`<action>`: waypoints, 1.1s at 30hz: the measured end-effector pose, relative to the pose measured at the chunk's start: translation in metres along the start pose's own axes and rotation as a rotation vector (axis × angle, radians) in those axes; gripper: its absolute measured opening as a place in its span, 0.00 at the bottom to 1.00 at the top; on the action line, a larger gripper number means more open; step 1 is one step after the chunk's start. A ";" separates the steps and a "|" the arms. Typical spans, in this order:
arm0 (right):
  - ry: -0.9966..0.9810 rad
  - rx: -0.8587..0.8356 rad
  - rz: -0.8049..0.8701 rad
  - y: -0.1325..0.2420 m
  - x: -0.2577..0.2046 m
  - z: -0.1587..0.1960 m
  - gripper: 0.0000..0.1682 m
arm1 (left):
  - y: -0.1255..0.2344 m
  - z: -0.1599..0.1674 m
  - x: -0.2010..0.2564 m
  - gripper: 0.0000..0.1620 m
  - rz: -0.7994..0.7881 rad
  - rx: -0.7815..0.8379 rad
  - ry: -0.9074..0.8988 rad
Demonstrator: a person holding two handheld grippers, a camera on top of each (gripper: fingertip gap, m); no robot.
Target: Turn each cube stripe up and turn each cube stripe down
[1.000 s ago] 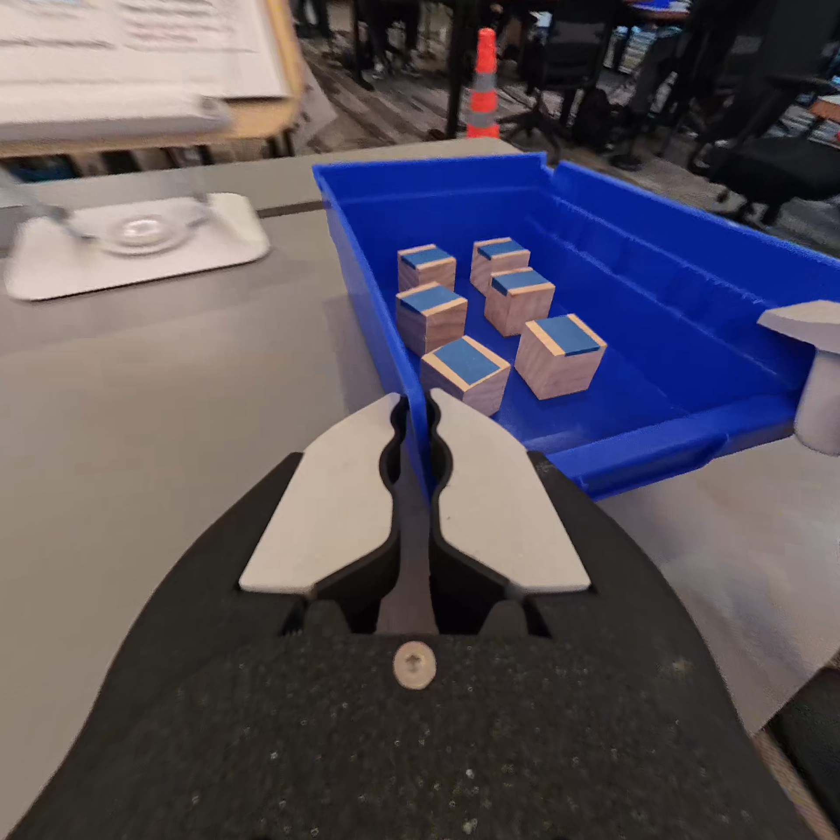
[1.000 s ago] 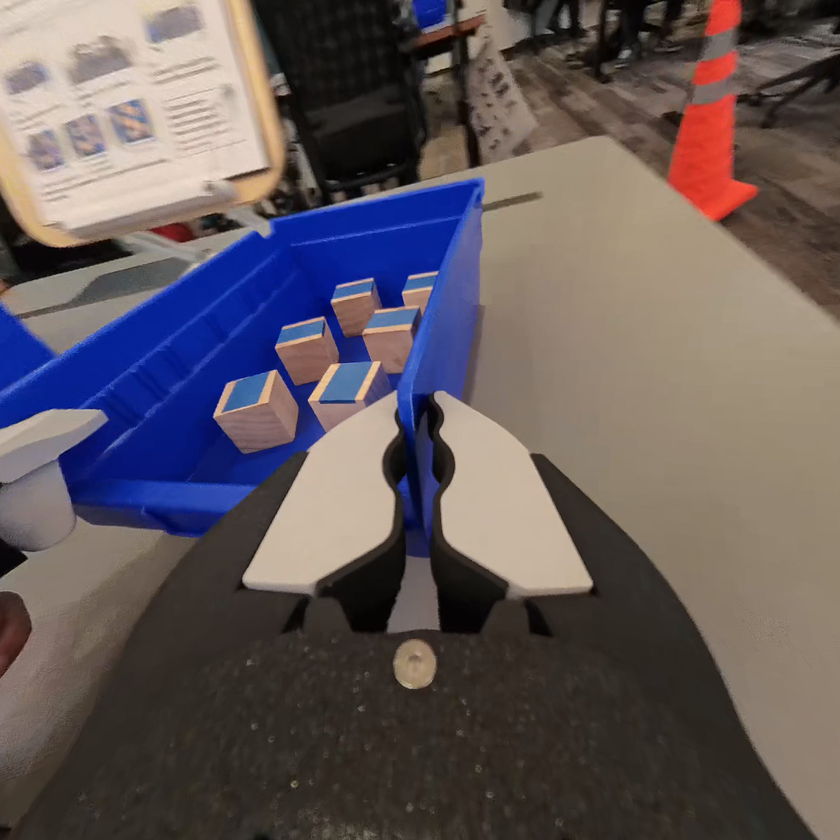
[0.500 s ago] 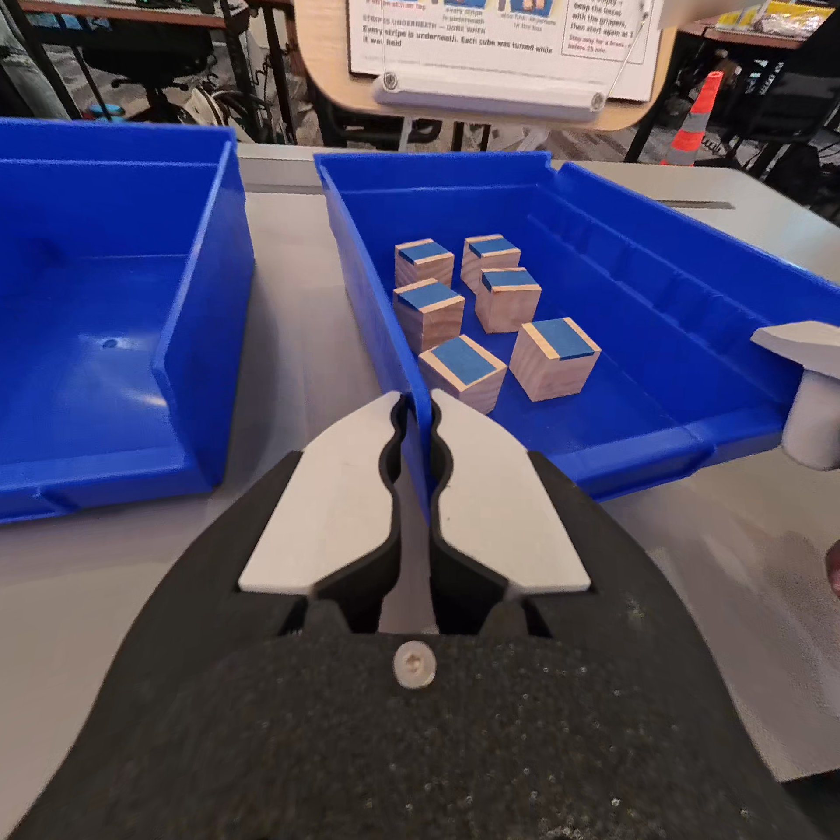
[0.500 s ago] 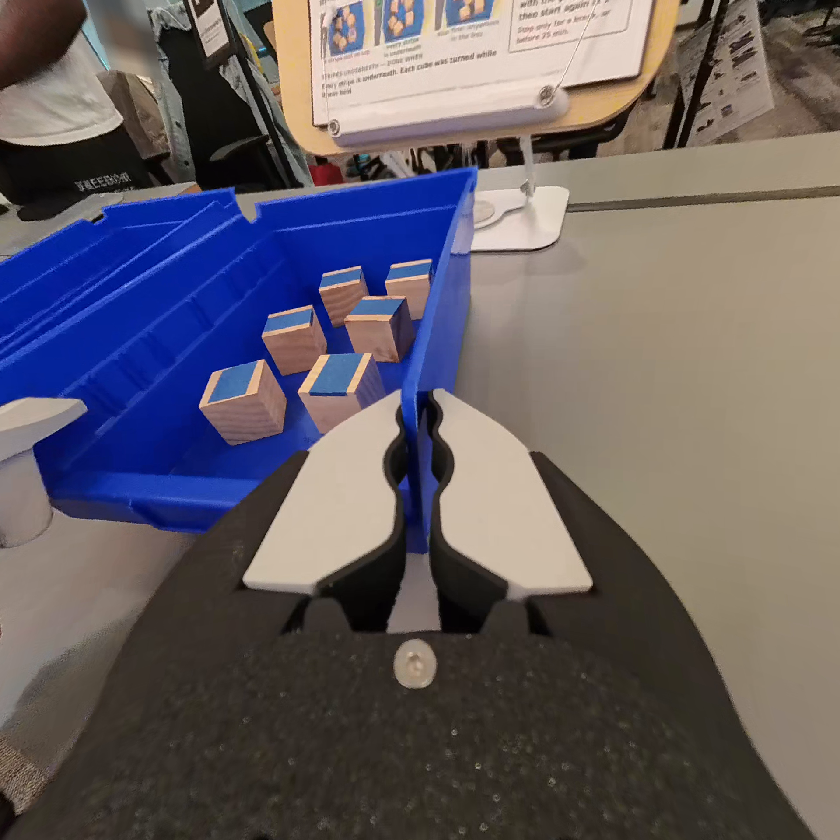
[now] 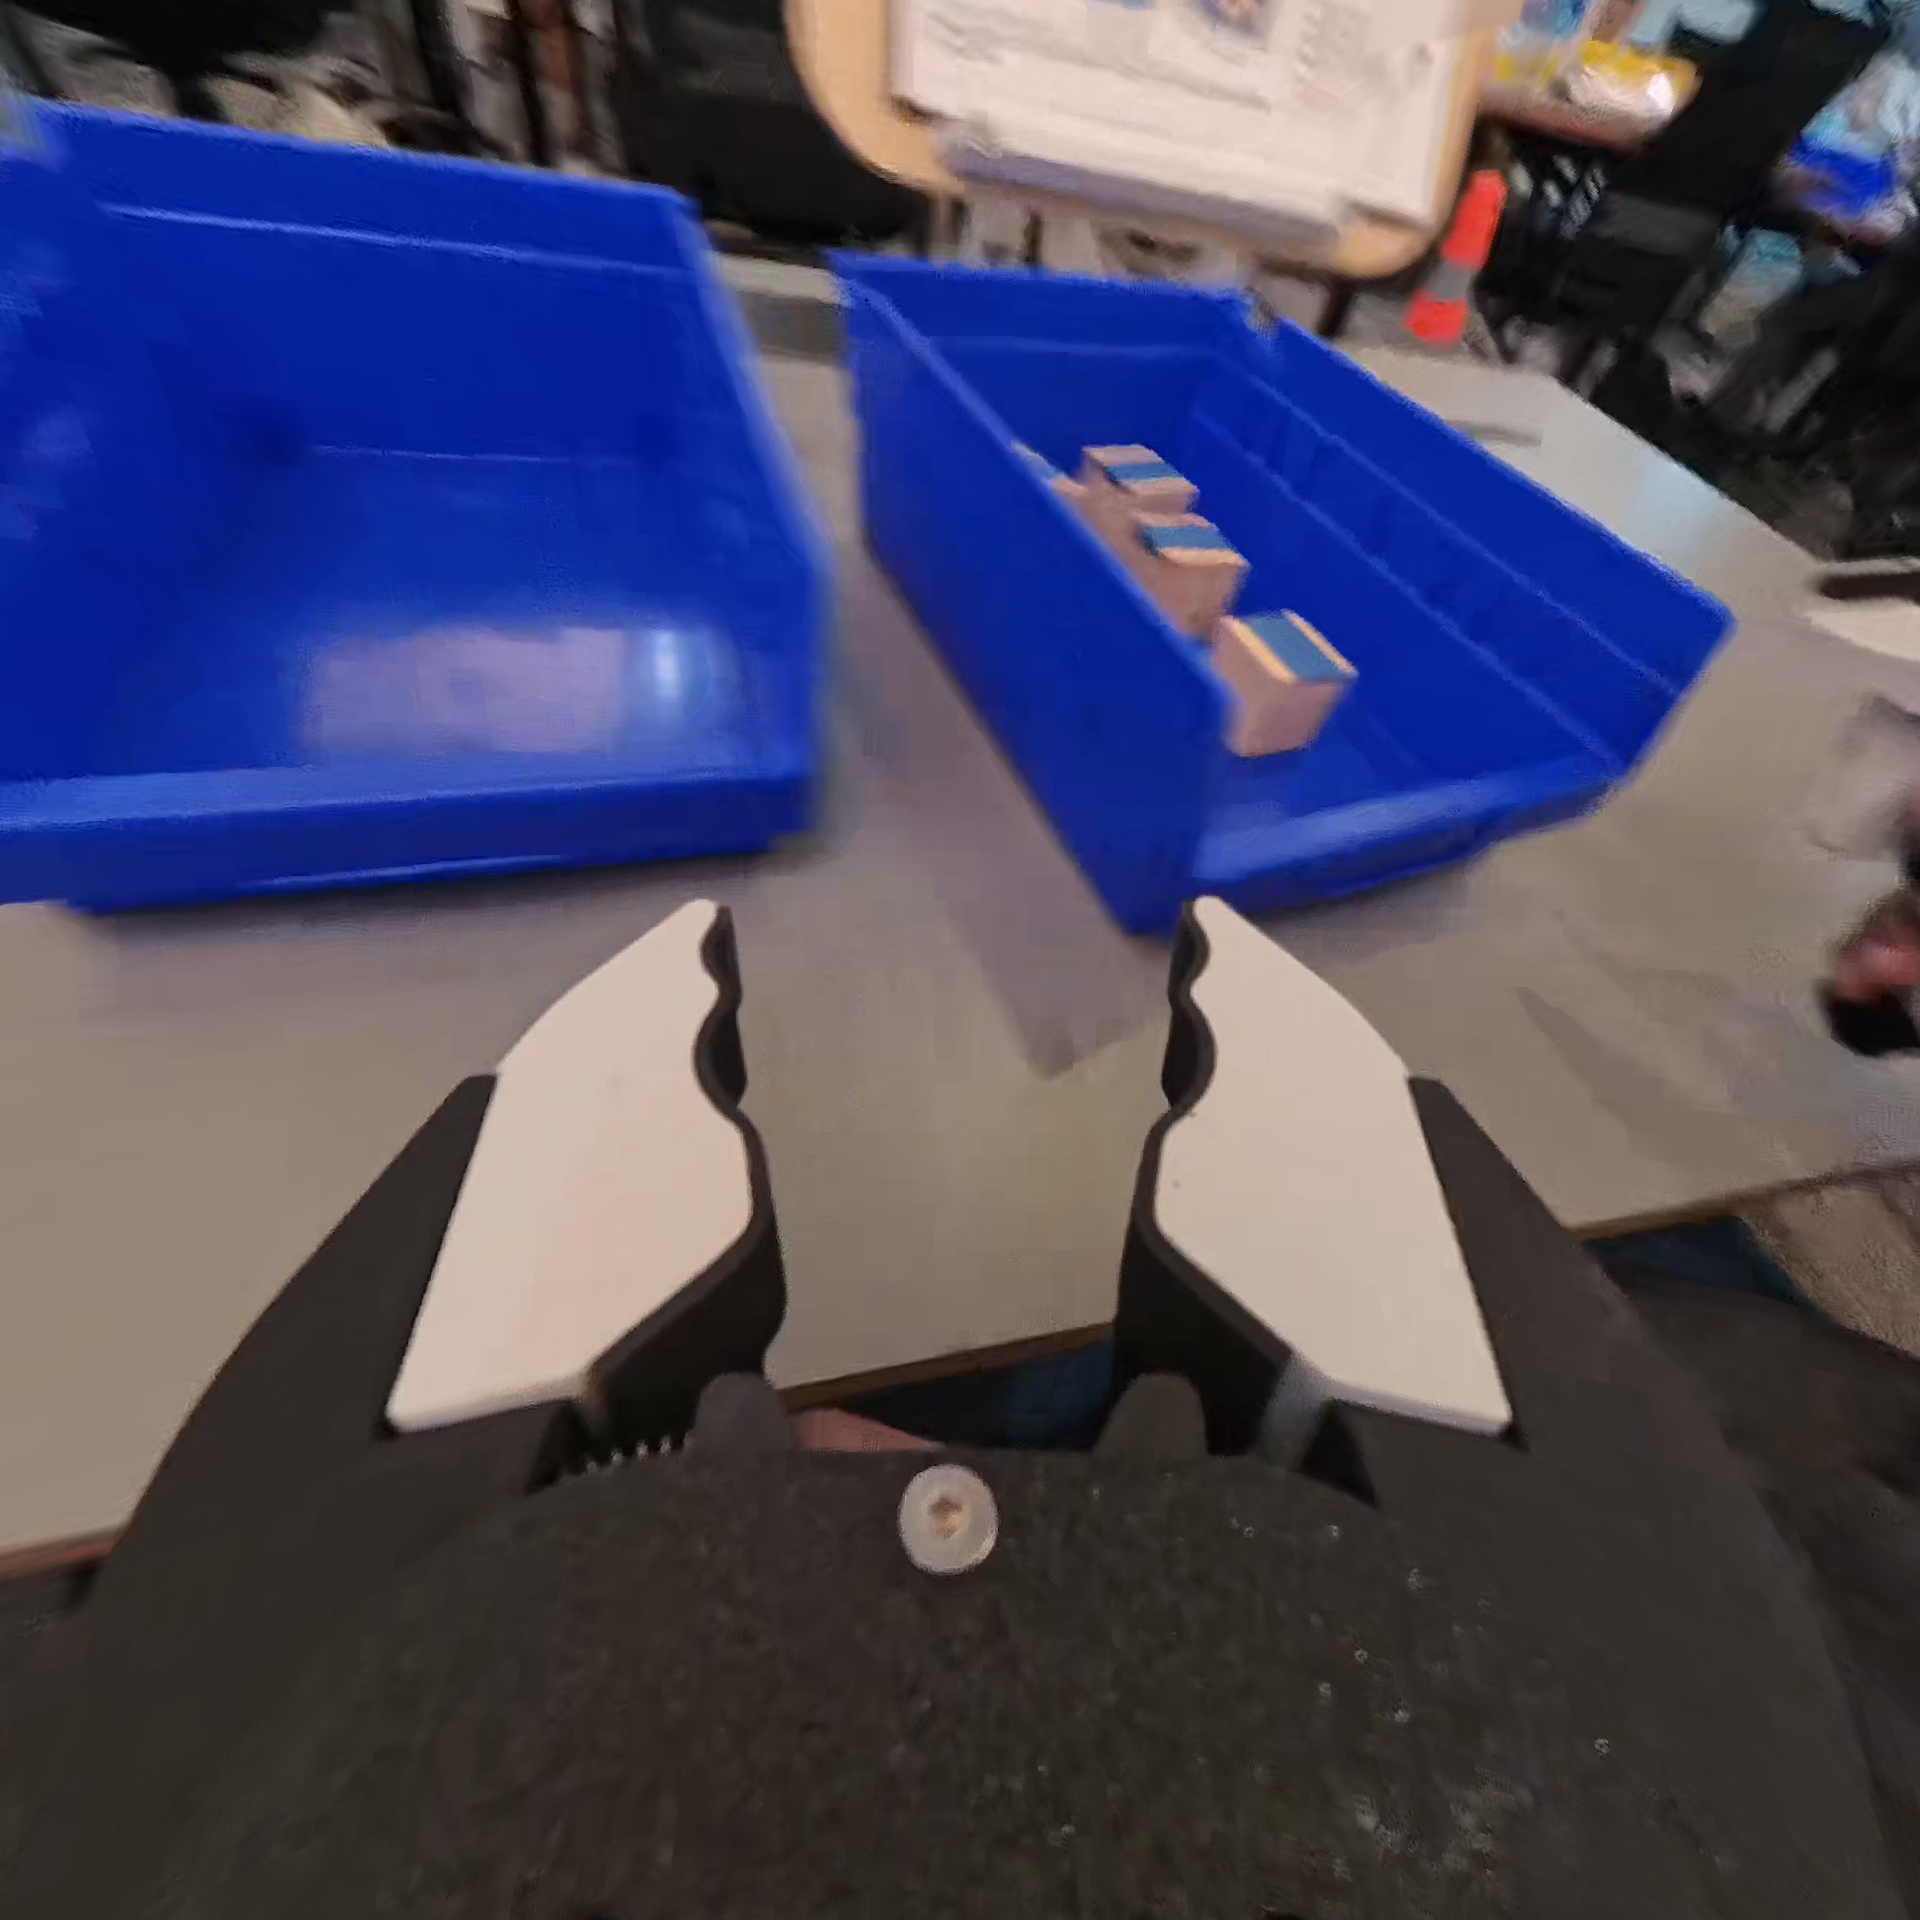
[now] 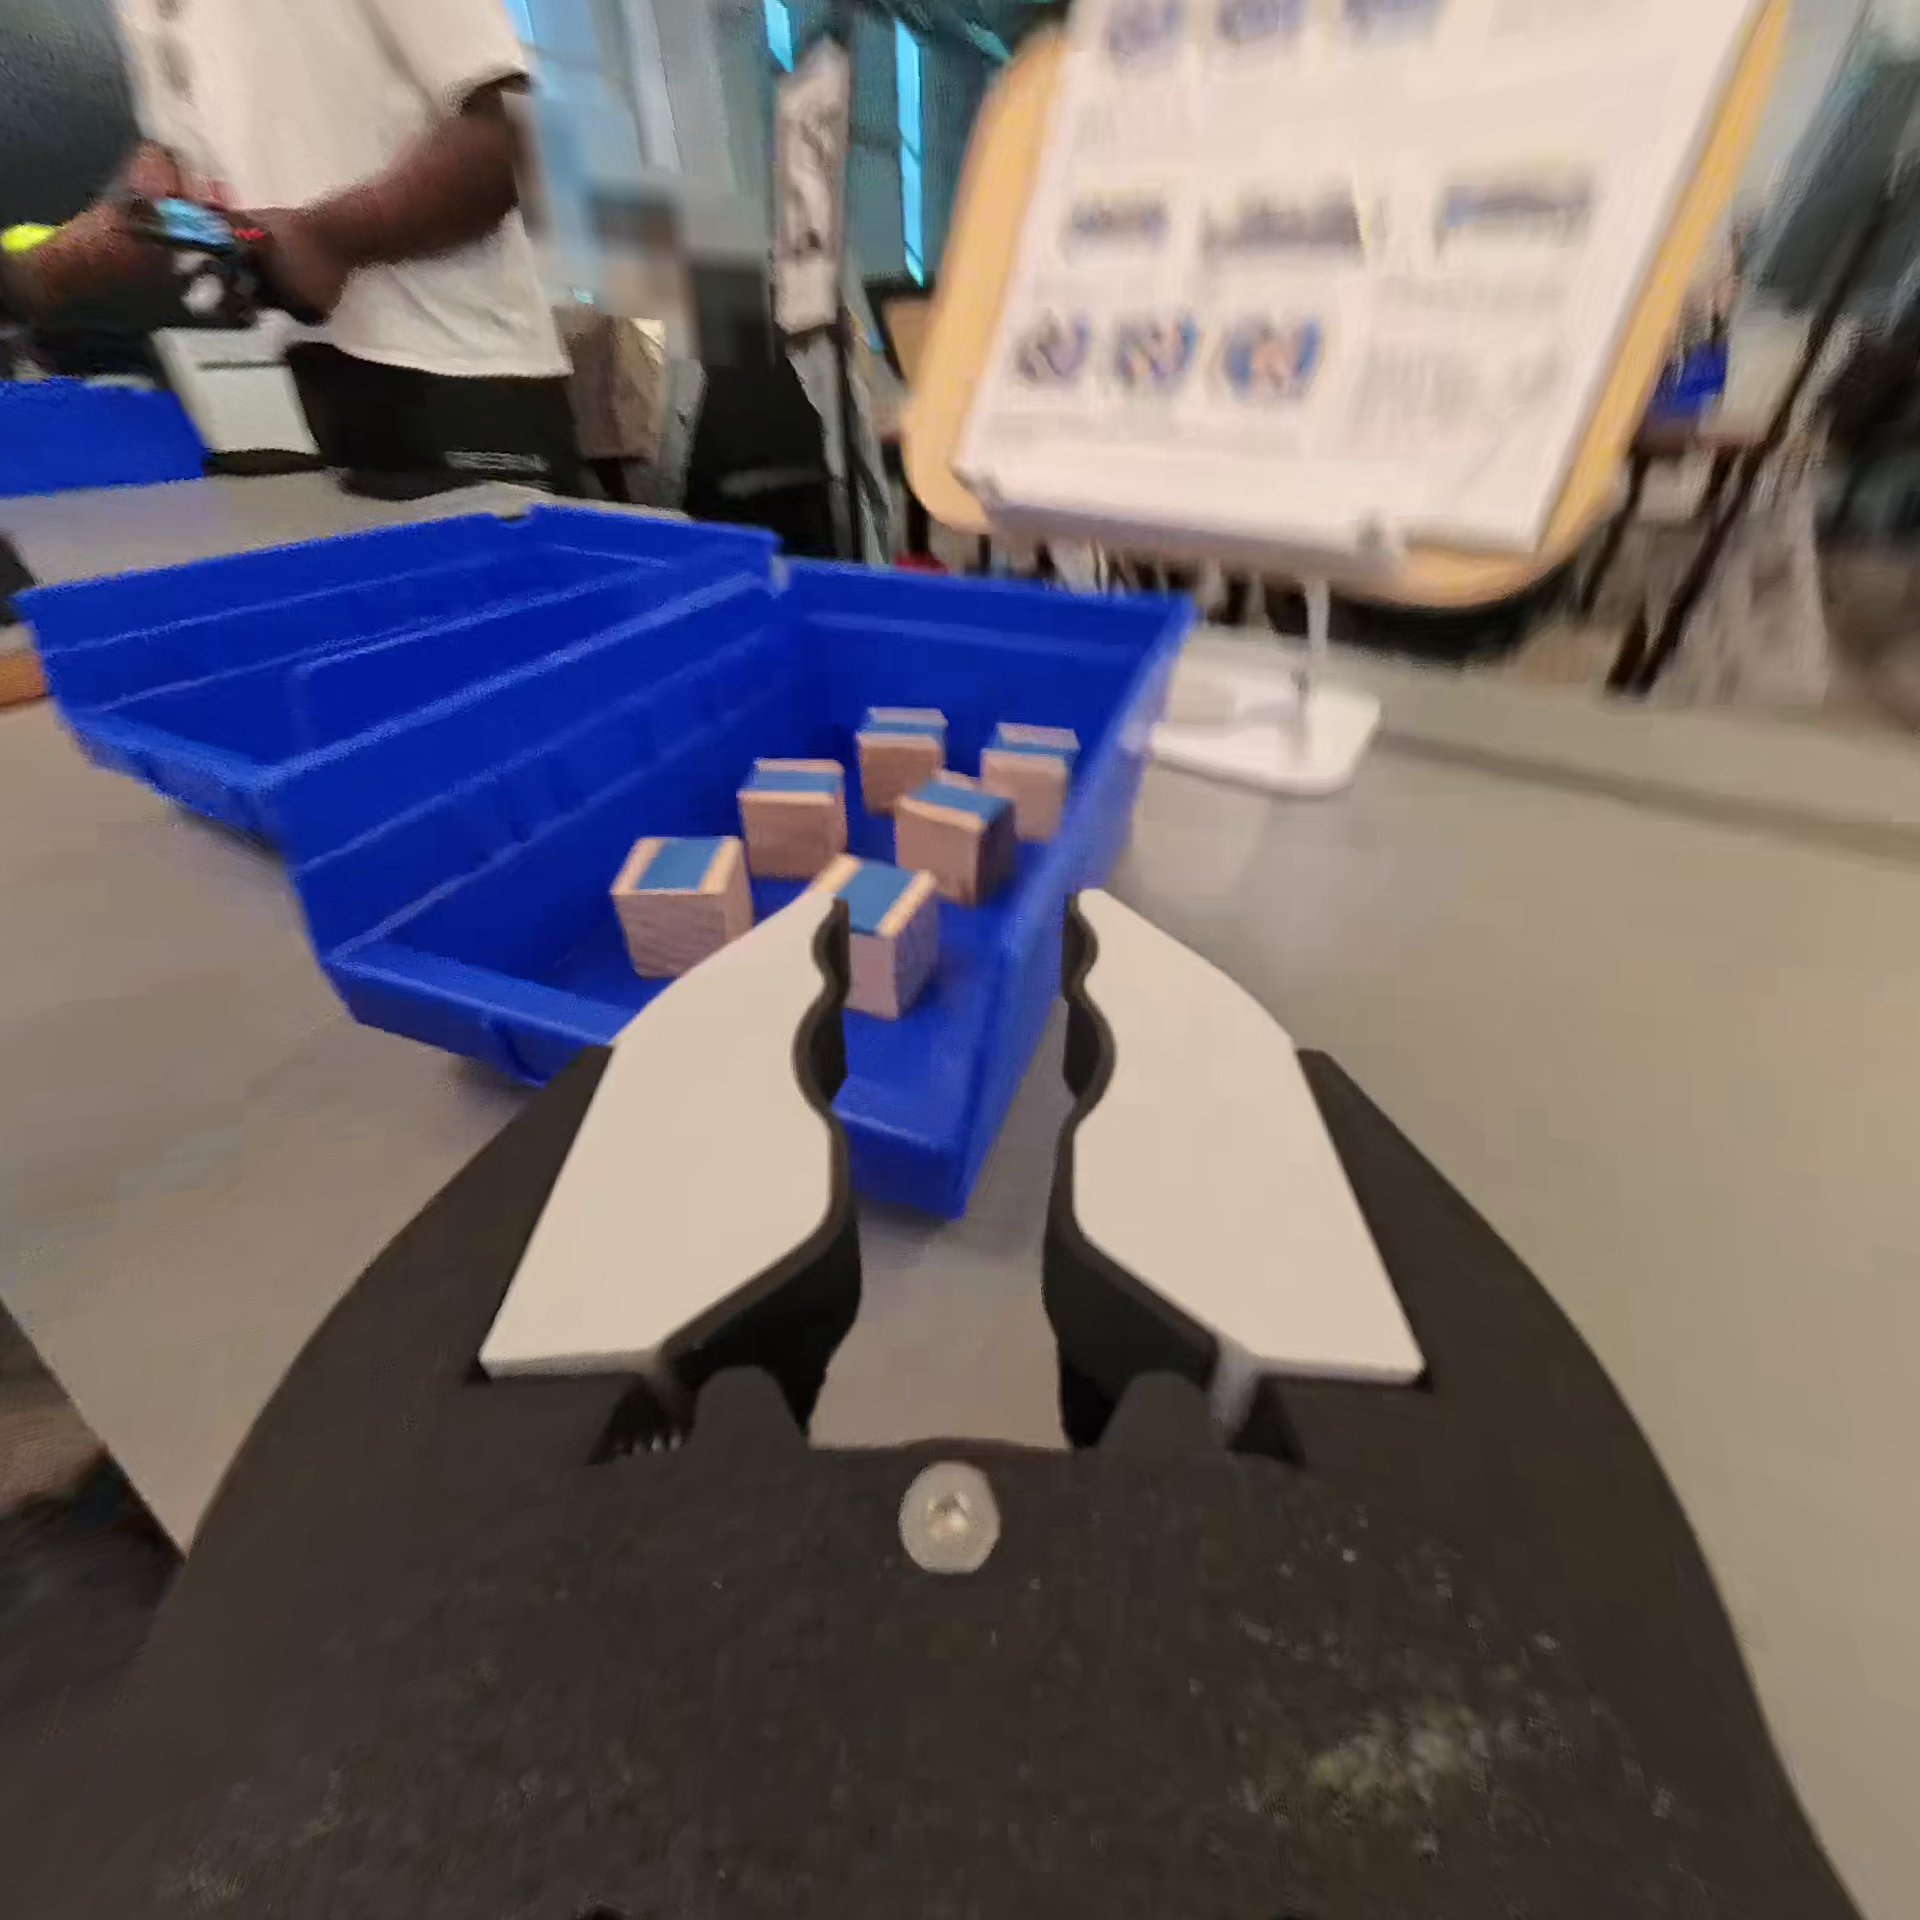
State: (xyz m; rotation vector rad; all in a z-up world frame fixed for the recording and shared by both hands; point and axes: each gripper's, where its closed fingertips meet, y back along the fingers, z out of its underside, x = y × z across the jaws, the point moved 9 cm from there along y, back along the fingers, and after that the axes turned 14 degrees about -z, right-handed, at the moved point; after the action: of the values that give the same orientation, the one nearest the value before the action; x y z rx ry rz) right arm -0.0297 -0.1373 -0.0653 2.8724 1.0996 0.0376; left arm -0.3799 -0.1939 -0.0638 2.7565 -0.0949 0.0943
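Observation:
Several wooden cubes with blue stripes facing up sit in a narrow blue bin (image 5: 1049, 665) (image 6: 997, 1081). The nearest cube shows in the left wrist view (image 5: 1283, 681) and in the right wrist view (image 6: 883, 940). My left gripper (image 5: 951, 920) is open and empty, above the grey table just short of the bin's near left corner. My right gripper (image 6: 951, 914) is open and empty, over the bin's near right corner, with one fingertip (image 6: 800, 925) in front of the nearest cube. Both views are blurred by motion.
A larger blue bin (image 5: 416, 810) stands to the left of the narrow one, with a table gap between them. A clipboard stand with sheets (image 6: 1288, 270) is behind the bins. A person in a white shirt (image 6: 343, 187) stands at the far left. An orange cone (image 5: 1455, 260) is on the floor.
Both grippers have opened and let go of the narrow bin's side walls. Both have pulled back toward the table's near edge, and the views have swung.

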 end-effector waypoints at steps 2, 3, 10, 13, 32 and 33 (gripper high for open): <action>0.211 0.022 -0.078 -0.003 -0.023 -0.010 0.27 | 0.000 -0.008 -0.062 0.47 -0.060 0.080 0.031; 0.269 0.023 -0.085 -0.006 -0.036 -0.010 0.28 | -0.009 -0.010 -0.093 0.43 -0.097 0.085 0.032; 0.037 -0.053 -0.405 -0.044 -0.110 0.001 0.34 | -0.101 -0.039 -0.193 0.46 -0.127 -0.012 0.088; -0.039 -0.066 -0.508 -0.058 -0.135 0.006 0.28 | -0.132 -0.044 -0.194 0.36 -0.128 -0.098 0.049; -0.228 -0.313 -0.286 -0.173 -0.215 0.007 0.08 | 0.072 0.039 -0.128 0.06 -0.469 0.080 0.059; -0.211 -0.276 -0.286 -0.169 -0.213 -0.001 0.06 | 0.081 0.031 -0.122 0.05 -0.471 0.152 0.051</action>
State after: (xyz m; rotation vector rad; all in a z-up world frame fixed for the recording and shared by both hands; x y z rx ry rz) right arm -0.3009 -0.1537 -0.0760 2.3944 1.3304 -0.1155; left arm -0.5057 -0.2740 -0.0720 2.8420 0.5941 0.0455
